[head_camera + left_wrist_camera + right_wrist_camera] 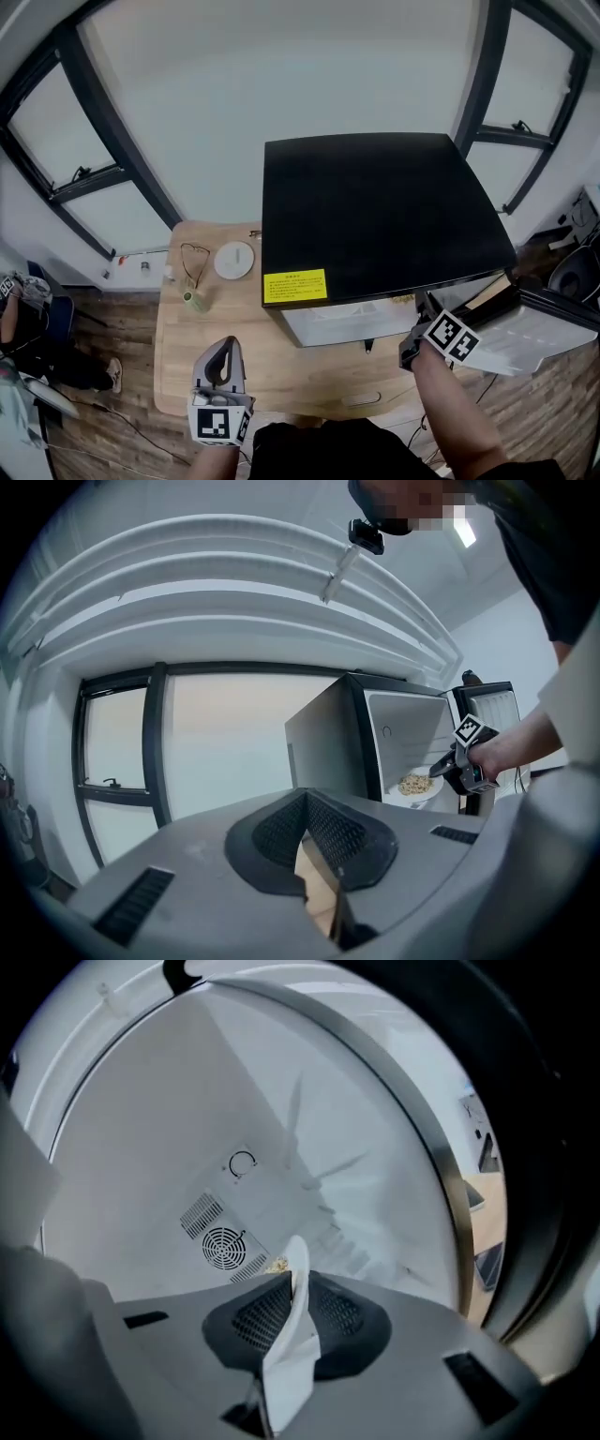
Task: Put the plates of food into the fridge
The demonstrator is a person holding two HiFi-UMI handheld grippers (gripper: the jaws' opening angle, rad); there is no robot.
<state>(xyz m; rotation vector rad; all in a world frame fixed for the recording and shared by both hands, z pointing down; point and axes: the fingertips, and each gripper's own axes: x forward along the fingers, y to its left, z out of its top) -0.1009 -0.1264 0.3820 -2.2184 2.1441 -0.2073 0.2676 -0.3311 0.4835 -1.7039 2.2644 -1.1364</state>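
From the head view the fridge point(375, 211) shows only its black top, which hides the inside and the plate. The tips of the right gripper point(417, 339) are lost under that top, and the open door point(534, 330) is cut off at the right edge. The left gripper view catches the plate point(412, 787) small and far off, low in the open compartment. Whether it rests on the floor there or hangs just above it cannot be told. The right gripper view shows it edge-on, 1 thin white rim, the rest out of sight.

The plate is white and round, with 1 heap of pale yellow food point(413, 782) in the middle. The right gripper's jaws are clamped on its rim, inside the fridge, facing the white back wall point(187, 1129) with its round vent point(223, 1246).

The left gripper point(223, 354) hangs over the near edge of the wooden table point(300, 375), jaws together with nothing between them. On the table, left of the fridge, lie 1 white disc point(233, 260), a wire loop point(195, 262) and a green thing point(194, 300) too small to name
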